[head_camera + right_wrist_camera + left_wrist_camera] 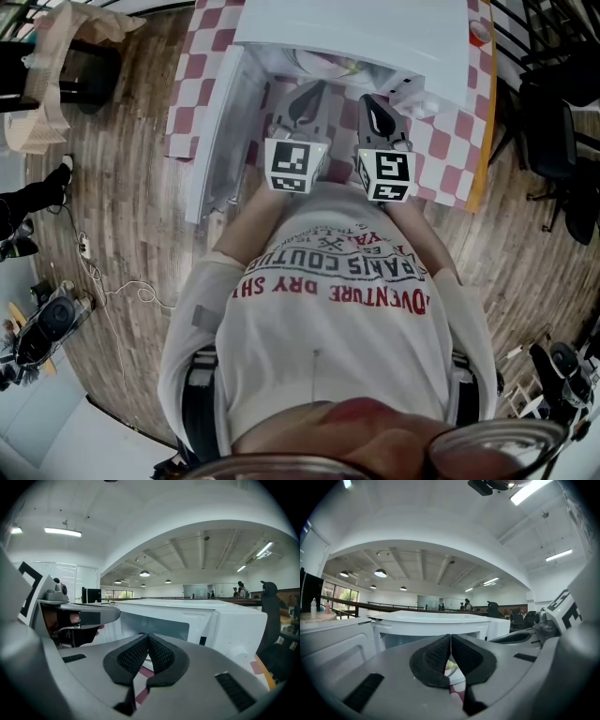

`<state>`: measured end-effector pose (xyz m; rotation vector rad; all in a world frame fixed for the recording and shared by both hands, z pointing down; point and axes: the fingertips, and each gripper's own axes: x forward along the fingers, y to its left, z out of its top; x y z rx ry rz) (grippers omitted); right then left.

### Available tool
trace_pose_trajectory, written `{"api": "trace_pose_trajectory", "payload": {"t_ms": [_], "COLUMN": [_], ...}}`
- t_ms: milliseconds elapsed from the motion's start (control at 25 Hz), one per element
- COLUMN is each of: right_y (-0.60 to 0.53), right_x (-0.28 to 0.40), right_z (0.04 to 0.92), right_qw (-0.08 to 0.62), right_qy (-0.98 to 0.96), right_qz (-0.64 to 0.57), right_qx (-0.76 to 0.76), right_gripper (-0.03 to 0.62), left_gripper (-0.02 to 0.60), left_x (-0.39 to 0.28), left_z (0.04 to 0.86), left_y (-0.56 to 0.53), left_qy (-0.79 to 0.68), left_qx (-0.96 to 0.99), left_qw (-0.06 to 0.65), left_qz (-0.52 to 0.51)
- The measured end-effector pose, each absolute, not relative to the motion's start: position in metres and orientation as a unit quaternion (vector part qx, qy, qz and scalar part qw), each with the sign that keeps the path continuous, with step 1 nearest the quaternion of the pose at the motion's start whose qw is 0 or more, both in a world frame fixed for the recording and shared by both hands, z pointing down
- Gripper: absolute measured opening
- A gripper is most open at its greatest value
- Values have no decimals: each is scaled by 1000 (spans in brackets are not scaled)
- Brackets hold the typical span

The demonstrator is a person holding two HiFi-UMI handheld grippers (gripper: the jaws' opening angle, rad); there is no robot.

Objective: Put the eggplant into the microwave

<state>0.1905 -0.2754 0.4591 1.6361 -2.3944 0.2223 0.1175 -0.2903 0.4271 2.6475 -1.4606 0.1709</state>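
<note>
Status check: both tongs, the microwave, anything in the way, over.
Left tongs shut, empty. Right tongs shut, empty. Microwave door open; eggplant not in sight. Nothing seen in the way.

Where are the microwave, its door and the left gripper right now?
microwave [366, 37], head view, on its white top panel.
microwave door [217, 141], head view, on the swung-open panel at left.
left gripper [451, 639], left gripper view, where the closed jaw tips meet.

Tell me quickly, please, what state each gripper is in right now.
Left grey two-jaw gripper: closed, holding nothing.
Right grey two-jaw gripper: closed, holding nothing.
</note>
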Motion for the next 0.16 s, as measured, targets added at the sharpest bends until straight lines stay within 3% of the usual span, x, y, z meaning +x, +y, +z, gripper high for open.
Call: {"api": "trace_pose_trajectory", "payload": {"t_ms": [160], "right_y": [-277], "right_x": [189], "right_z": [459], "right_qw": [121], "right_qy": [-821], "right_qz": [73], "right_qx": [553], "right_gripper": [26], "left_gripper": [26], "left_x": [116], "left_z": [429], "left_y": [-294], "left_qy": [-488], "left_qx": [869], "left_qw": [62], "left_qz": [58]}}
